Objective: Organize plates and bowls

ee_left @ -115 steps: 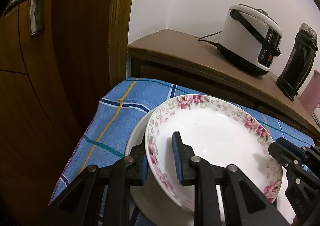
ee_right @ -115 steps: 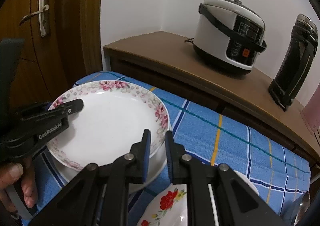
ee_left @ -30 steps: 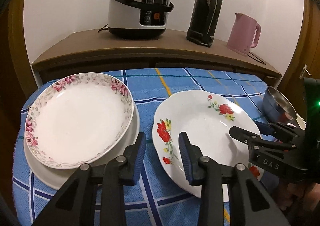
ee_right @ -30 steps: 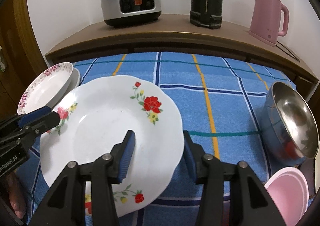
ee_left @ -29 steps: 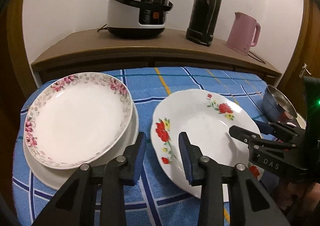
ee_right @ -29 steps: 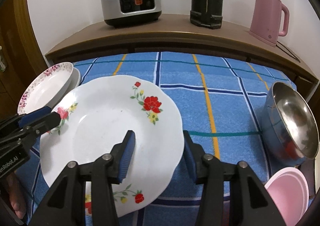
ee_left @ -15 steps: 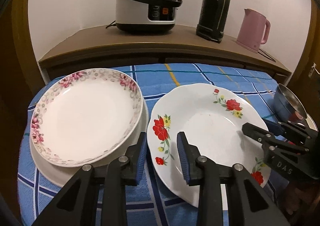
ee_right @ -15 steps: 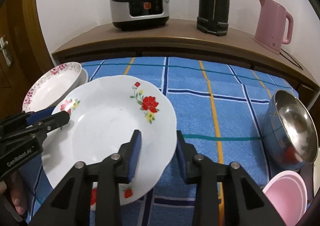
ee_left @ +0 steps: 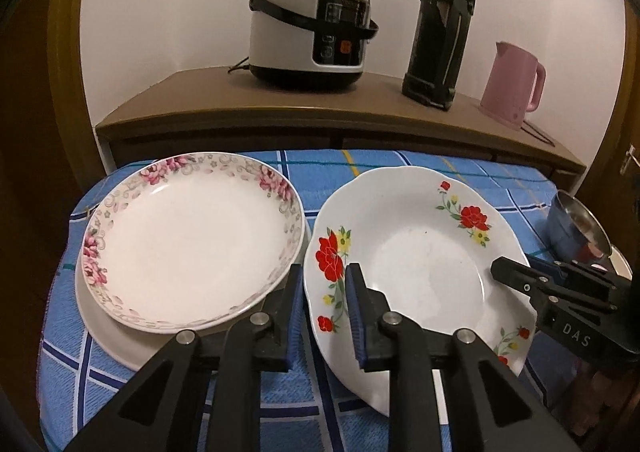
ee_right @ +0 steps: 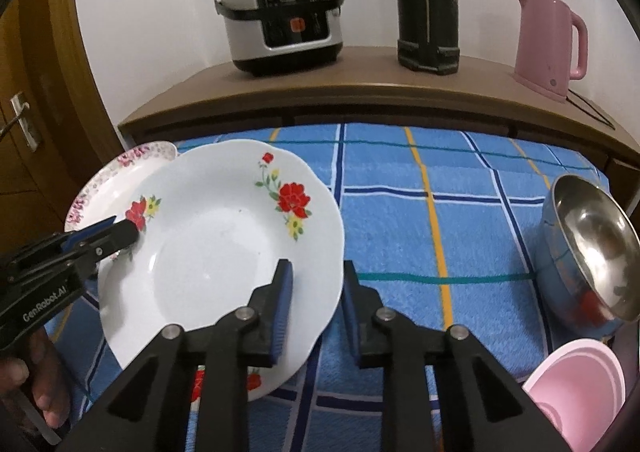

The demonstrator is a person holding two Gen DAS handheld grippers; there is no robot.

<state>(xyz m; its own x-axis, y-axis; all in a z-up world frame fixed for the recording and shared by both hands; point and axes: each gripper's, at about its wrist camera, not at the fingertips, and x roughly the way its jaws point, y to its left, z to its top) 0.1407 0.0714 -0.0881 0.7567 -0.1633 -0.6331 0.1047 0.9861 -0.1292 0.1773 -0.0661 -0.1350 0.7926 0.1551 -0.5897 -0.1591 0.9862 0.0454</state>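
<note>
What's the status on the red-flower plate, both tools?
Left tool and right tool both straddle the red-flower plate's rim, jaws not closed. Plate looks raised above the cloth. Pink-flower plate stack close on its left.

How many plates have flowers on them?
2: the pink-flower plate sits on a plain plate at left; the red-flower plate is beside it, between both grippers. Others may be hidden.

Ahead of the right hand-held gripper (ee_right: 316, 300) the blue cloth on the tabletop (ee_right: 400, 220) lies bare up to the sideboard (ee_right: 360, 100). To its right stand the steel bowl (ee_right: 592, 248) and the pink bowl (ee_right: 576, 392). To its left the flowered plate (ee_right: 216, 252) blocks the way, and the left hand-held gripper (ee_left: 320, 308) straddles that plate's rim, just beside the stacked plates (ee_left: 188, 240).
</note>
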